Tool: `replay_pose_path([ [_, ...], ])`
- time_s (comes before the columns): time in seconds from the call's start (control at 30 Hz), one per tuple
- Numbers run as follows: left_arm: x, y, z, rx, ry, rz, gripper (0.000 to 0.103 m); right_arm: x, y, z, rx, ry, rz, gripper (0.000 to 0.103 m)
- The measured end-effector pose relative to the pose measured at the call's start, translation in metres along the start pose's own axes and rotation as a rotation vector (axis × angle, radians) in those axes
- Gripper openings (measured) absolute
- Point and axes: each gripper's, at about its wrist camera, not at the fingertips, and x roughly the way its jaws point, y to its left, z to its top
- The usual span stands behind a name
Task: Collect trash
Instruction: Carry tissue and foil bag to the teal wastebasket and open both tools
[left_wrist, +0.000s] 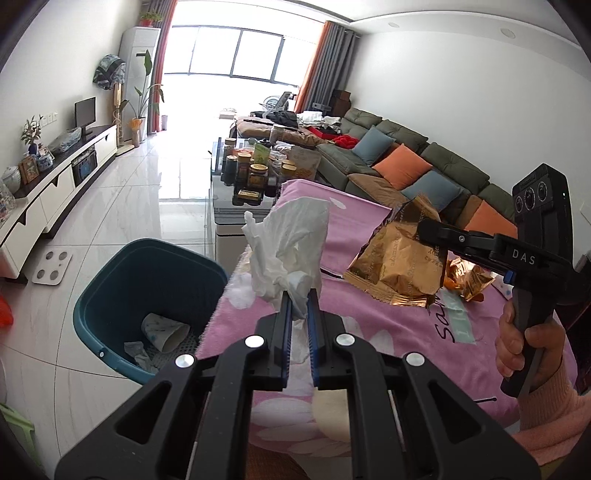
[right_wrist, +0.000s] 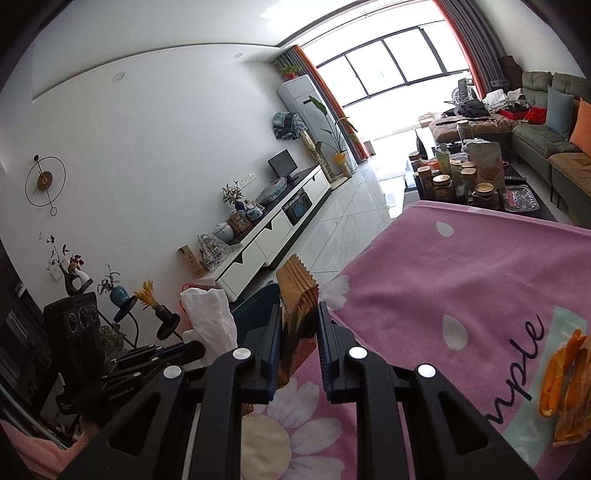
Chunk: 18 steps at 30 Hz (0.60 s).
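My left gripper (left_wrist: 298, 301) is shut on a crumpled white tissue (left_wrist: 288, 243) and holds it above the left edge of the pink-covered table (left_wrist: 369, 332). A teal trash bin (left_wrist: 147, 295) stands on the floor just left of it, with a paper cup and wrappers inside. My right gripper (right_wrist: 297, 314) is shut on a gold foil snack bag (left_wrist: 395, 254), lifted above the table; the bag also shows in the right wrist view (right_wrist: 297, 295). A smaller gold and orange wrapper (left_wrist: 467, 280) lies on the cloth, also seen in the right wrist view (right_wrist: 565, 384).
A low table (left_wrist: 255, 173) crowded with jars stands beyond the pink cloth. A green sofa (left_wrist: 406, 155) with cushions runs along the right. A white TV cabinet (left_wrist: 55, 184) lines the left wall. A white scale (left_wrist: 51, 267) lies on the floor near the bin.
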Motion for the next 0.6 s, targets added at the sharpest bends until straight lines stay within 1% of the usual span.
replay_pose_path([
  [0.2, -0.012, 0.043, 0.003, -0.071, -0.019, 0.092, 0.008, 0.047, 0.029, 0.010, -0.055, 0.069, 0.044, 0.017],
  [0.33, -0.015, 0.071, 0.001, -0.105, -0.012, 0.153, 0.008, 0.072, 0.046, 0.015, -0.093, 0.101, 0.063, 0.017],
  [0.47, -0.012, 0.092, 0.000, -0.120, 0.004, 0.183, 0.008, 0.092, 0.058, 0.019, -0.120, 0.126, 0.075, 0.017],
  [0.6, -0.006, 0.104, -0.002, -0.130, 0.020, 0.204, 0.008, 0.116, 0.066, 0.021, -0.134, 0.160, 0.077, 0.017],
])
